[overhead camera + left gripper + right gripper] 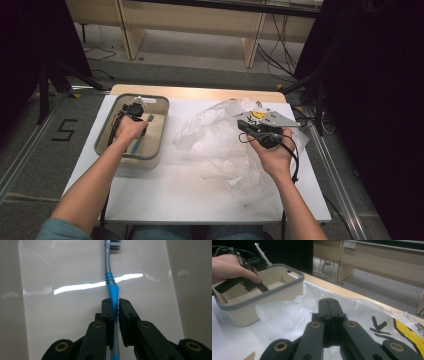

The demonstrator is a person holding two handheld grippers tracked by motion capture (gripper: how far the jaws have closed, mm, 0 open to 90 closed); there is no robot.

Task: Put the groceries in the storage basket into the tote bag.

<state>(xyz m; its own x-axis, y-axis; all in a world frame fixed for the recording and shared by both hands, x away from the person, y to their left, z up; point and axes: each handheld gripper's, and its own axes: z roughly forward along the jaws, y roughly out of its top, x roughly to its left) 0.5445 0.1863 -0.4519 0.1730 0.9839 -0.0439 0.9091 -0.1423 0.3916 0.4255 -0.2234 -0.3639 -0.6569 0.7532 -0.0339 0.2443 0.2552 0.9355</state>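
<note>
- Gripping the toothbrush (113,291) is the left tool (114,305), its jaws clenched on the blue part of the handle. In the left gripper view the brush runs straight ahead from between the jaws, the bristle head at the far end and the tail of the handle passing back under the tool.
- The brush's long axis therefore lies in line with the left tool rather than across it.
- In the high view the left tool (134,111) is inside the beige bin (162,131) at the left of the tabletop (175,195), and the toothbrush (141,135) lies within the bin's walls. Whether the brush rests on the bin floor or is lifted clear of it cannot be told.
- The thin plastic bag (215,142) lies crumpled just to the right of the bin, between it and the right hand (275,155).
- The right tool (329,305) is clenched; in the right gripper view its jaws meet above the bag (287,315), and whether film is pinched between them cannot be told. It points toward the bin (274,287).
- The left hand is clearly the one at the brush; the right hand is well apart from it.
- Judging from this, carrying the brush to the bag would mean lifting it over the bin's right wall and travelling rightward, bristle end leading or turned to suit the bag's mouth.
</note>
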